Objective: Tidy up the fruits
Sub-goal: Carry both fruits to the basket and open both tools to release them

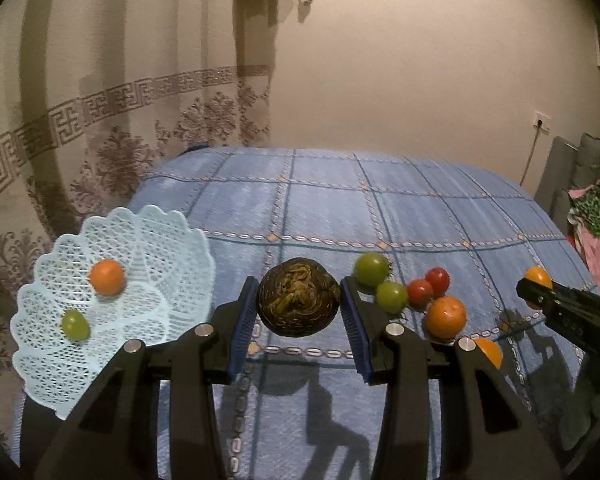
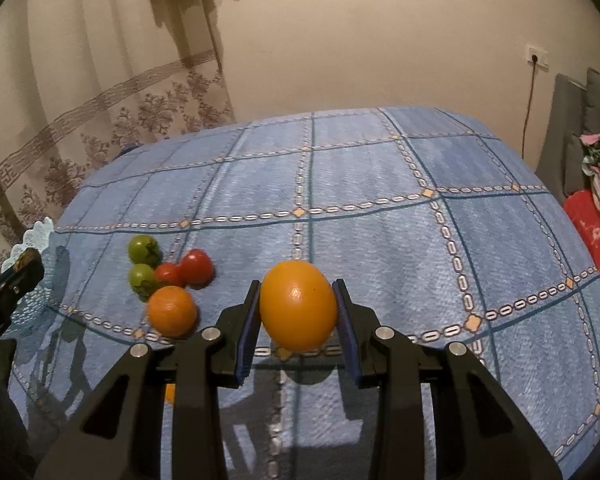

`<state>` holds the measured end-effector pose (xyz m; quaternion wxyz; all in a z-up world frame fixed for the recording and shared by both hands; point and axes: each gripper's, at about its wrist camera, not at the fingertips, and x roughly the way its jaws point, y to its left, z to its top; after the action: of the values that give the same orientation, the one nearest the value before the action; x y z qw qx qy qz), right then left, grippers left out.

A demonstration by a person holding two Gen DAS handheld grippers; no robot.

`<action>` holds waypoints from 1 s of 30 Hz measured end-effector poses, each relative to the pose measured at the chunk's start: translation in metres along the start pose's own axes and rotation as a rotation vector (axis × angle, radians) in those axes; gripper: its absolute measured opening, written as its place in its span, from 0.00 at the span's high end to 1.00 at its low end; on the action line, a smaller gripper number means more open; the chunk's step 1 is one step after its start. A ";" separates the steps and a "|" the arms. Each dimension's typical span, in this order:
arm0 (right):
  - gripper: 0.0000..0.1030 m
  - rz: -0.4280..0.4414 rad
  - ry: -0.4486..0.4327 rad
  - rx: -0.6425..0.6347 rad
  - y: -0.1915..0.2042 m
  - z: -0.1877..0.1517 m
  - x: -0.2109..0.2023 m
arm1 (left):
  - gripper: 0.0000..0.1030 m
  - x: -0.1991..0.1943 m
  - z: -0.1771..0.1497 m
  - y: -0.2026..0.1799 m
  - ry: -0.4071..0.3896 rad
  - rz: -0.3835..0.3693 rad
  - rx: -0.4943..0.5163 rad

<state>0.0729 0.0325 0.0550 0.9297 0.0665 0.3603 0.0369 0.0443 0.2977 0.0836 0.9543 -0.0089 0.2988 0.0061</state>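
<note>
While gripped, smooth oval orange (image 2: 298, 306), lacy basket (image 1: 172, 240)

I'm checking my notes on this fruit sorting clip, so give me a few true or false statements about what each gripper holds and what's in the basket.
1. The left gripper is closed on a dark brownish-green mottled round fruit. True.
2. The right gripper is empty. False: it grips a large smooth orange fruit.
3. The pale blue lattice plastic basket holds one small orange fruit and one small green fruit. True.
4. Two small red round fruits lie inside the basket. False: they sit on the blue checked tablecloth, beside two green fruits.
</note>
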 end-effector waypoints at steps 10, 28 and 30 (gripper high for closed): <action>0.66 0.058 -0.032 -0.040 0.044 0.010 -0.015 | 0.58 -0.012 0.000 0.023 -0.030 0.047 -0.029; 0.66 0.244 -0.039 -0.197 0.175 0.022 -0.015 | 0.58 -0.031 -0.002 0.103 -0.072 0.214 -0.122; 0.66 0.270 -0.038 -0.216 0.192 0.022 -0.015 | 0.58 -0.031 -0.003 0.113 -0.071 0.231 -0.136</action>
<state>0.0730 0.2180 0.1097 0.9247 0.0146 0.3244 0.1985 0.0147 0.4104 0.0971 0.9543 -0.0391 0.2629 0.1364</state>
